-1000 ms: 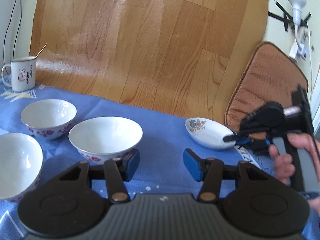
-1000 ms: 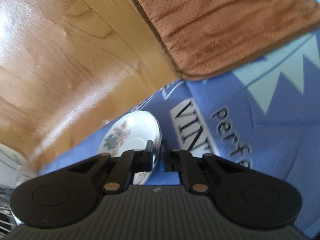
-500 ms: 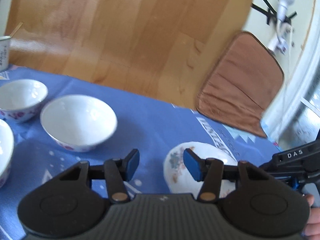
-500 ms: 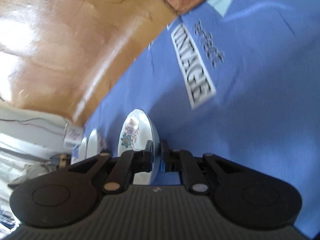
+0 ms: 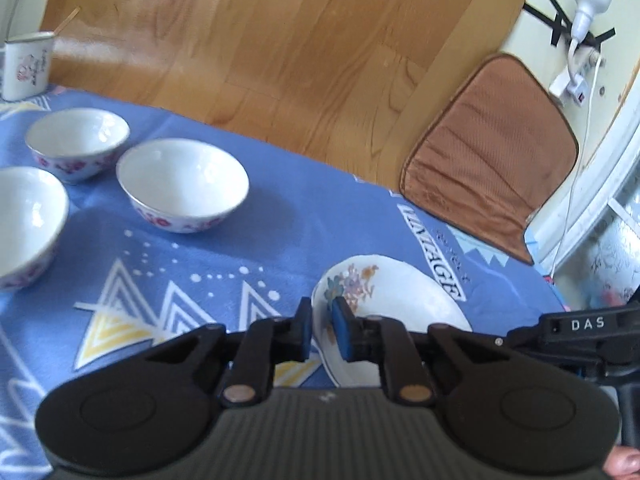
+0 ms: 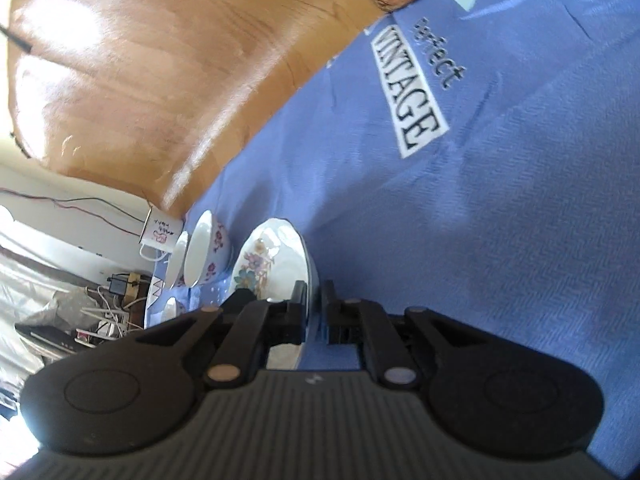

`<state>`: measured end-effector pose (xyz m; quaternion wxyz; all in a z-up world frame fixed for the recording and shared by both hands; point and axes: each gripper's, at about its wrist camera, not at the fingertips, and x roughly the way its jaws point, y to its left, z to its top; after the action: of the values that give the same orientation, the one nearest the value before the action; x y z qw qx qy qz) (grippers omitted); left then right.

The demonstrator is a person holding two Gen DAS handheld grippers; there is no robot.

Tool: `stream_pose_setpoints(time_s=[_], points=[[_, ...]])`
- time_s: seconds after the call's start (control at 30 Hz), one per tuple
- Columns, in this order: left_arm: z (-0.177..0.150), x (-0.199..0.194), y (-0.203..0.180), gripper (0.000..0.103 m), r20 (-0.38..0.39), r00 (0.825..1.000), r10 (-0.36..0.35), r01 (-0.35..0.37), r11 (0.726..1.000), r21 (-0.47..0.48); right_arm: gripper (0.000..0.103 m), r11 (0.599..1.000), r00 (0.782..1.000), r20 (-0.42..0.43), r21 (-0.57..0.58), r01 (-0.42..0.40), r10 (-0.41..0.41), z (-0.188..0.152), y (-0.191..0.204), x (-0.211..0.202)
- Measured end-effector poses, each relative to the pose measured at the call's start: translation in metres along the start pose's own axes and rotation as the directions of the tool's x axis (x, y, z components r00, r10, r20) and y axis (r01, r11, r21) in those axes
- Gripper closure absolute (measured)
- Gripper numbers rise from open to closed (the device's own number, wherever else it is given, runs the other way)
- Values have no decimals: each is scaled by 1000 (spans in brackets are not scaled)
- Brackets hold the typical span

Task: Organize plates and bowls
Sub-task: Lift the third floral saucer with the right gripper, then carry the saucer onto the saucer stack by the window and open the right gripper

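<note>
A white plate with a flower print [image 5: 392, 292] is held above the blue tablecloth [image 5: 280, 248]. My left gripper [image 5: 322, 330] is shut on its left rim. My right gripper [image 6: 314, 312] is shut on its opposite rim, and the plate shows edge-on in the right wrist view [image 6: 272, 260]. Three white bowls with pink flowers stand to the left: a big one [image 5: 182, 184], a smaller one behind it [image 5: 78, 142] and one at the left edge [image 5: 24, 220]. The right gripper's body [image 5: 580, 332] shows at the lower right of the left wrist view.
A white enamel mug [image 5: 26, 66] stands at the far left corner of the cloth. A brown cushion [image 5: 488, 156] lies at the table's right far edge. The wooden floor [image 5: 260, 40] lies beyond the table edge. Cables and clutter [image 6: 92, 312] lie far left in the right wrist view.
My left gripper has closed from wide open onto the plate's left rim. The right gripper has kept hold of the plate and carried it toward the table's middle.
</note>
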<state>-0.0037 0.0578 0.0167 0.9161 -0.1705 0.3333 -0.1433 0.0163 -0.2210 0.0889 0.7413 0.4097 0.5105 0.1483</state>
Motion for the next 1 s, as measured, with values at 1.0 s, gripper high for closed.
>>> stream_pose_setpoints(time_s=[1.0], points=[[-29,-7,-186,91,-78,973,-216,230,922,311,94,981,902,421,-112,160,-99,-64,-46,-155]])
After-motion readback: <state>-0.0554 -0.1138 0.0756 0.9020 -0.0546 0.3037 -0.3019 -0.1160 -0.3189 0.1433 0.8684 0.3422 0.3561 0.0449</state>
